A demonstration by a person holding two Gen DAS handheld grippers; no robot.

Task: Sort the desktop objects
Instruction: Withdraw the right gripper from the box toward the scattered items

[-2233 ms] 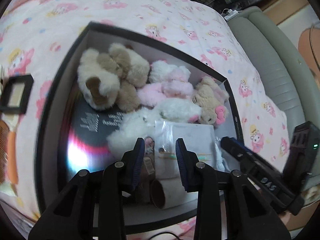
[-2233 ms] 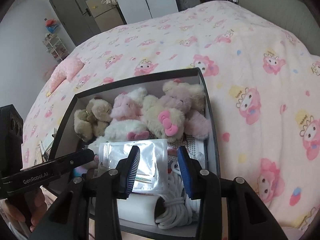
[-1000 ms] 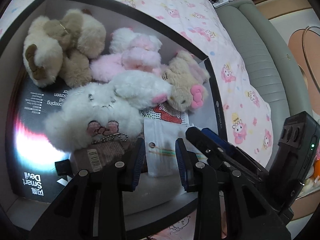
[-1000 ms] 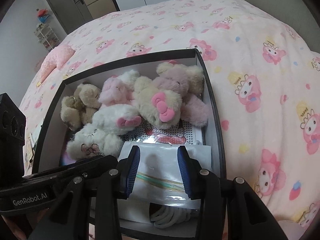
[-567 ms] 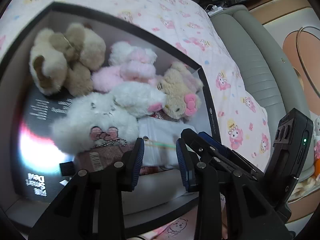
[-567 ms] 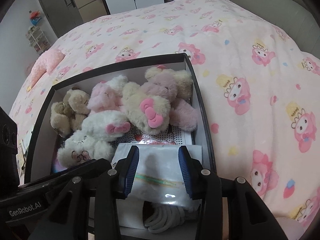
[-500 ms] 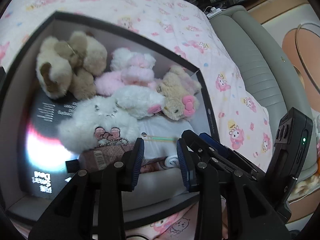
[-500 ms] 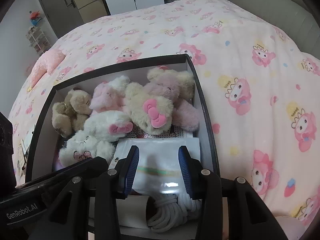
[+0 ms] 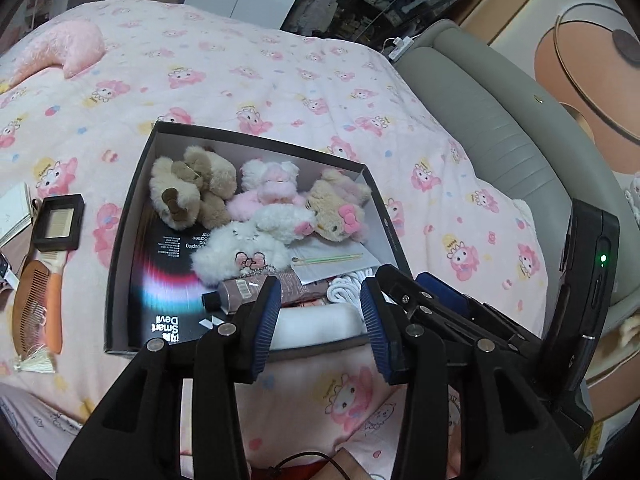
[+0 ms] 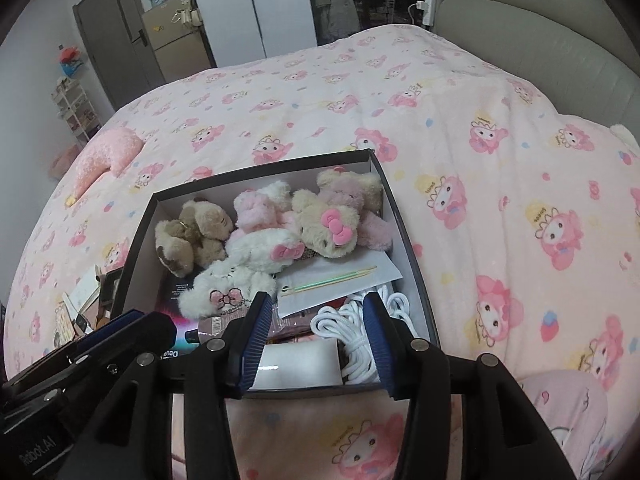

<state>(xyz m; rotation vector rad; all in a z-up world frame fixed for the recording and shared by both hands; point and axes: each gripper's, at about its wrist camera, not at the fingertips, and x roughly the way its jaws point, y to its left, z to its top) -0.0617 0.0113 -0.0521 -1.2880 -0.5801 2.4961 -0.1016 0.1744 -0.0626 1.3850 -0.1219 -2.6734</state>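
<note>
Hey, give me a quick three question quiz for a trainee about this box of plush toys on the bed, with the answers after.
1. True or false: the clear packet with thin sticks lies inside the black box.
2. Which item sits outside the box, on the blanket? A) white cord B) wooden comb C) brown tube
3. Fill in: neither the left gripper nor the right gripper holds ____.

Key
1. True. It rests flat beside the beige plush with the pink bow.
2. B. The comb lies left of the box in the left wrist view.
3. Anything. Both sets of jaws are opening with nothing gripped between them.
</note>
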